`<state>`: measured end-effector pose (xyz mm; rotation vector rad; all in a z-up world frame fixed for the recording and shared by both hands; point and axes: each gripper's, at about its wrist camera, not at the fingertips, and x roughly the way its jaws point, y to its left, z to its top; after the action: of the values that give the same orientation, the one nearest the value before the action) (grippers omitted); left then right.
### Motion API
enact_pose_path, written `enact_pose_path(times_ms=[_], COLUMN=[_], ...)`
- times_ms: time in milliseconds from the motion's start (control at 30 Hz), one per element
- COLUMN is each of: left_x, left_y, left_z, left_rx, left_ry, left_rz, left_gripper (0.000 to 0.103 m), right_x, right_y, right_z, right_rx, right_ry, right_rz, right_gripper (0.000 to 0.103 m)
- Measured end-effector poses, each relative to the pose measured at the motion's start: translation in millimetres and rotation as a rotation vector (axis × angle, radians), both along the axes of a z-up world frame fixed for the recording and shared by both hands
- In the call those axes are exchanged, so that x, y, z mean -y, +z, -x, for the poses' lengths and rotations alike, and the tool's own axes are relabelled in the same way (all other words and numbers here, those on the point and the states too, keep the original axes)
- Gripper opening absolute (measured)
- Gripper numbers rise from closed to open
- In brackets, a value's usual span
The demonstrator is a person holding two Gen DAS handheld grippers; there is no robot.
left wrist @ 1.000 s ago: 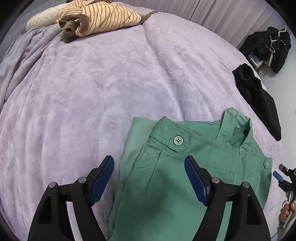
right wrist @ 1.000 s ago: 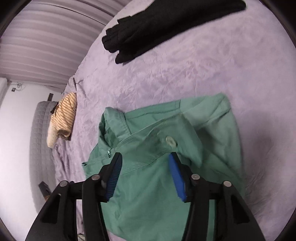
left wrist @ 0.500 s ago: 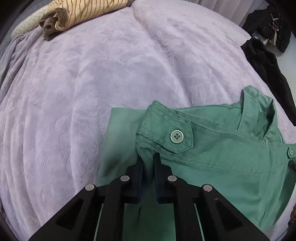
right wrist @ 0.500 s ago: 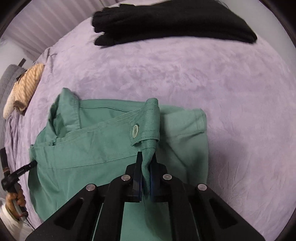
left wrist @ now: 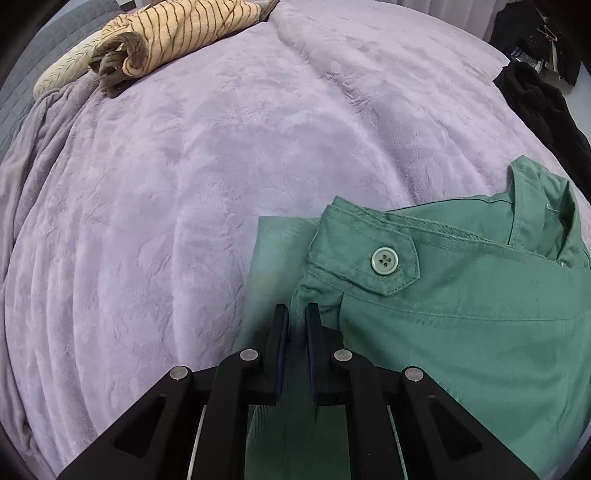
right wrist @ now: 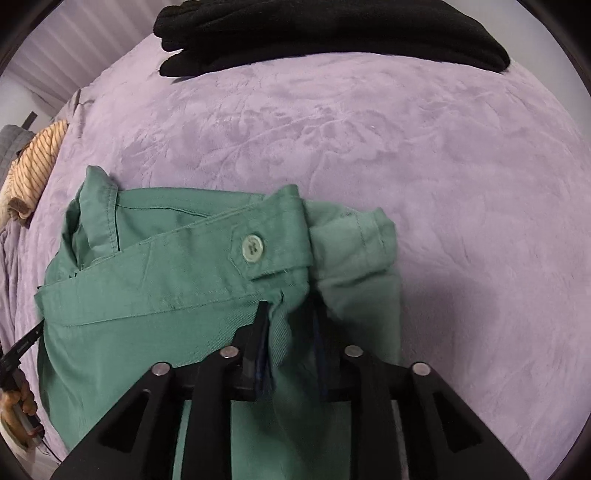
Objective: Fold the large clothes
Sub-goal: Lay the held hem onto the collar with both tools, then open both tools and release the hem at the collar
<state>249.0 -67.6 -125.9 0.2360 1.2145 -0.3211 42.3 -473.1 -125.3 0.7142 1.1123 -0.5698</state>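
Green trousers (left wrist: 461,332) lie folded on the purple blanket, waistband and a green button (left wrist: 384,261) facing up. My left gripper (left wrist: 295,314) points steeply down and is shut on a pinch of green cloth just below the waistband's left corner. In the right wrist view the trousers (right wrist: 147,295) fill the lower left, with a button (right wrist: 252,248) on the waistband tab. My right gripper (right wrist: 290,317) is at the waistband's right end. Its jaws are opening, and a raised fold of green cloth stands loose between them.
The purple blanket (left wrist: 184,184) covers the whole bed. A striped tan garment (left wrist: 177,37) lies rolled at the far left, and a black garment (right wrist: 325,33) lies folded at the far edge. Dark clothes (left wrist: 535,33) hang beyond. A hand (right wrist: 18,398) holds the other gripper at the left.
Both grippers came down onto the green trousers and closed on cloth near the waistband ends. The left stays closed; the right's jaws have since parted, leaving the fold between them.
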Motion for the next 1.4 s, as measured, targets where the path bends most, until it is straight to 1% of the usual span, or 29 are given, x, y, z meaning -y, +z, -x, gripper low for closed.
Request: enact_pose_path(times_ms=[33,67,167,233,267,300,333,367,433,467,500,567,600,633,700,733,800,867,900,933,967,1033,1133,1200,1233,1333,1400], left_x=[-7.2,-13.1,-32.4,-39.2,-40.2,-41.0,-40.4,-39.0,-40.7,-45.6,-51.6,-61.3,-63.0,-63.7,-65.5,-67.2,-71.1,-76.9,-86.3,-89.7,-94.7,-102.2,-116.8,-123.8,-124.8,-123.3,-122.1], left_y=[9.5,16.5,37.8,45.1,45.8,43.6,37.4,28.1,5.4,-6.1,-12.5,-14.2,-13.2,-11.6,-9.6,-8.8,-5.8,4.3,9.6,15.2,16.9,7.6,-15.3,-16.4,-13.2,-3.6,2.1], left_z=[3.7,8.5,29.0,41.4,50.1,58.7,68.7,77.9,92.5,97.4,101.5,108.5,110.7,112.9,117.0,118.7,120.3,122.7,125.4,128.6,130.0,131.3,130.5,131.8,133.2,142.1,149.8], left_rx=[0.002,0.0,-0.02,-0.044,-0.055,-0.066,-0.079,-0.089,-0.113,-0.129,-0.129,-0.106,-0.103,-0.098,-0.086,-0.086,-0.096,-0.114,-0.108,-0.094,-0.086,-0.122,-0.192,-0.208,-0.204,-0.195,-0.205], left_ry=[0.0,-0.003,-0.021,-0.041,-0.052,-0.064,-0.08,-0.091,-0.082,-0.072,-0.069,-0.076,-0.085,-0.098,-0.122,-0.125,-0.107,-0.062,-0.05,-0.044,-0.038,-0.014,0.036,0.064,0.069,0.049,0.034], left_rz=[0.019,0.041,0.109,0.156,0.165,0.165,0.153,0.121,0.047,0.043,0.061,0.099,0.098,0.092,0.074,0.075,0.077,0.082,0.091,0.092,0.079,0.045,0.018,0.035,0.032,-0.013,-0.027], left_gripper=[0.011,0.011,0.011,0.011,0.011,0.011,0.011,0.011,0.011,0.011,0.011,0.011,0.011,0.011,0.011,0.011,0.011,0.011,0.011,0.011,0.011,0.011,0.011,0.011,0.011,0.011,0.011], right_x=[-0.8,-2.9,-18.5,-35.1,-45.2,-56.2,-66.9,-76.5,-96.3,-101.9,-104.3,-104.4,-101.9,-100.0,-98.1,-97.8,-98.6,-100.6,-101.3,-102.9,-104.8,-107.6,-110.5,-111.0,-112.2,-119.5,-129.5], right_y=[7.1,16.2,39.8,48.3,51.2,52.5,51.9,50.1,42.3,36.0,30.8,12.8,2.6,-3.6,-7.9,-7.5,-4.5,0.2,3.8,7.6,11.8,14.0,10.8,11.3,13.0,18.9,25.7], right_z=[8.1,19.1,55.0,69.5,74.9,78.8,79.3,76.4,75.6,78.4,84.9,100.6,109.8,117.0,131.5,134.5,137.8,142.3,144.8,148.2,151.9,156.5,169.0,175.5,178.3,183.9,188.3], right_rx=[-0.016,-0.007,0.041,0.064,0.073,0.084,0.088,0.083,0.038,0.005,-0.023,-0.092,-0.119,-0.116,-0.089,-0.083,-0.088,-0.106,-0.109,-0.105,-0.101,-0.113,-0.129,-0.132,-0.139,-0.154,-0.149], right_ry=[-0.018,-0.033,-0.034,-0.013,0.003,0.023,0.047,0.068,0.108,0.117,0.118,0.099,0.089,0.088,0.096,0.097,0.083,0.061,0.042,0.028,0.018,0.009,-0.03,-0.059,-0.07,-0.073,-0.074], right_rz=[0.009,0.023,0.036,0.033,0.026,0.015,-0.001,-0.014,0.0,0.016,0.023,0.03,0.025,0.018,0.027,0.025,0.02,0.016,0.009,0.002,-0.001,-0.008,-0.052,-0.082,-0.095,-0.109,-0.127], right_gripper=[0.047,0.049,0.05,0.049,0.047,0.04,0.034,0.034,0.034,0.034,0.034,0.03,0.027,0.018,0.007,0.006,0.006,0.007,0.007,0.012,0.012,0.012,0.012,0.012,0.012,0.012,0.013])
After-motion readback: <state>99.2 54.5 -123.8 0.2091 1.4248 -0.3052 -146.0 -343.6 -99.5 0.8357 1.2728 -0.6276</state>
